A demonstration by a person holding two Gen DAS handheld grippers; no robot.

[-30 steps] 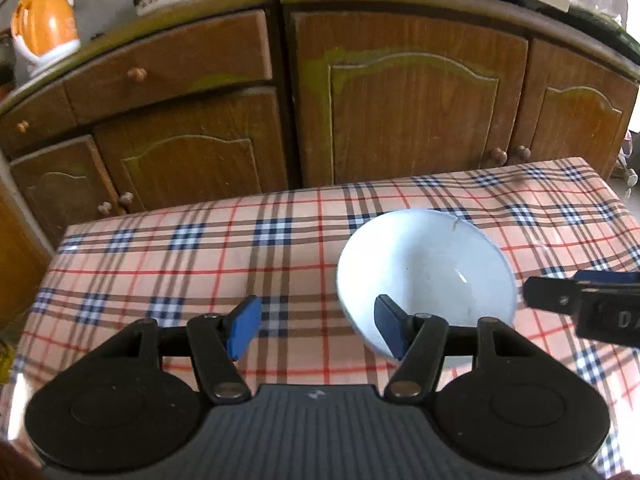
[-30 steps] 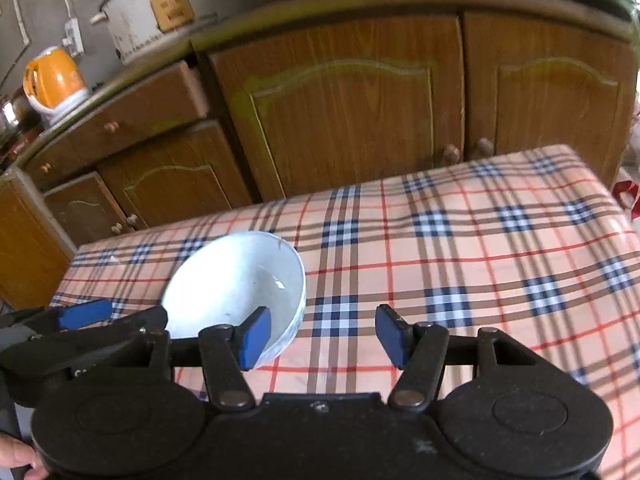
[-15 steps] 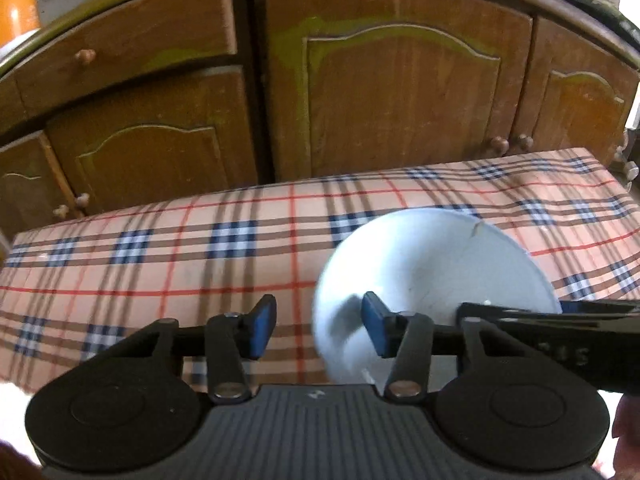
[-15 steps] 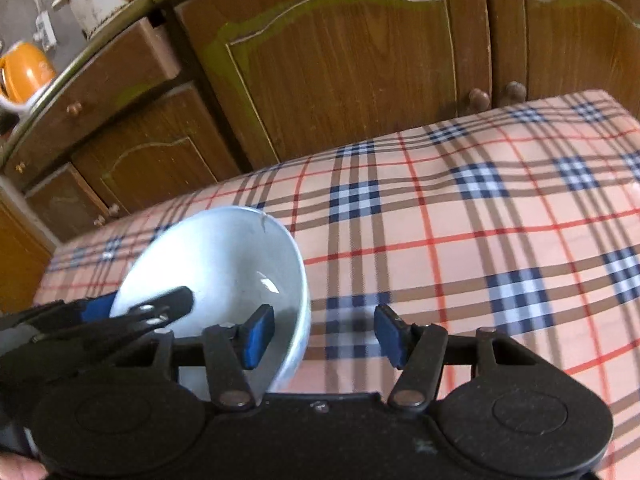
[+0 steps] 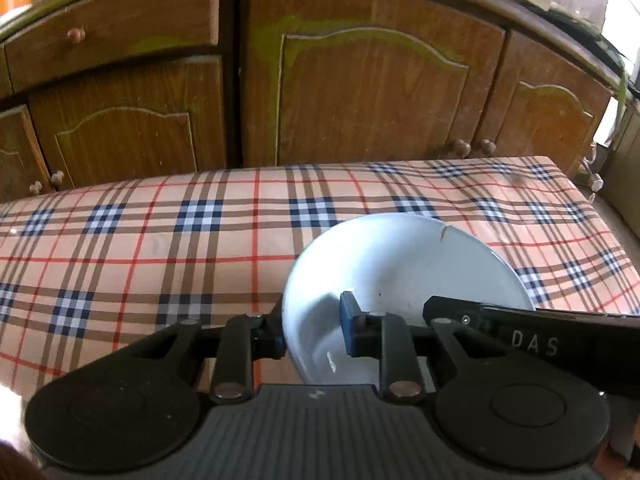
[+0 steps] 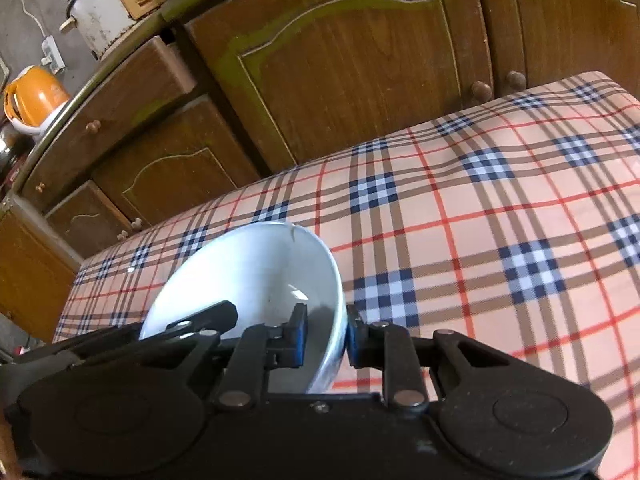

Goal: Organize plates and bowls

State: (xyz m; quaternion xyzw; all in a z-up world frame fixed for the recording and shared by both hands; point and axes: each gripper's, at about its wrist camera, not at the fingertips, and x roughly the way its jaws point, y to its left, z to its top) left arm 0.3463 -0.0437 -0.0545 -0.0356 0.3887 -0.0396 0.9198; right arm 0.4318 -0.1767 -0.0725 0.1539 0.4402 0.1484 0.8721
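Observation:
A white bowl (image 5: 400,264) with a small crack on its far rim stands on the plaid tablecloth (image 5: 160,248). My left gripper (image 5: 312,336) straddles the bowl's left wall, one blue pad outside and one inside. Its jaws are closing and the pads press on the wall. In the right wrist view, the same bowl (image 6: 248,272) has its right wall between the blue pads of my right gripper (image 6: 326,338), whose jaws are also closing onto it. Each gripper's black arm shows in the other's view over the bowl's near side.
Brown wooden cabinets (image 5: 360,100) with knobbed doors stand just beyond the table's far edge. A white rice cooker (image 6: 116,4) and an orange kettle (image 6: 34,96) sit on the counter at the upper left. The cloth stretches right of the bowl.
Both grippers have sunk toward the bowl and come in from its two sides. Their jaws have gone from wide apart to pinching opposite walls of the bowl.

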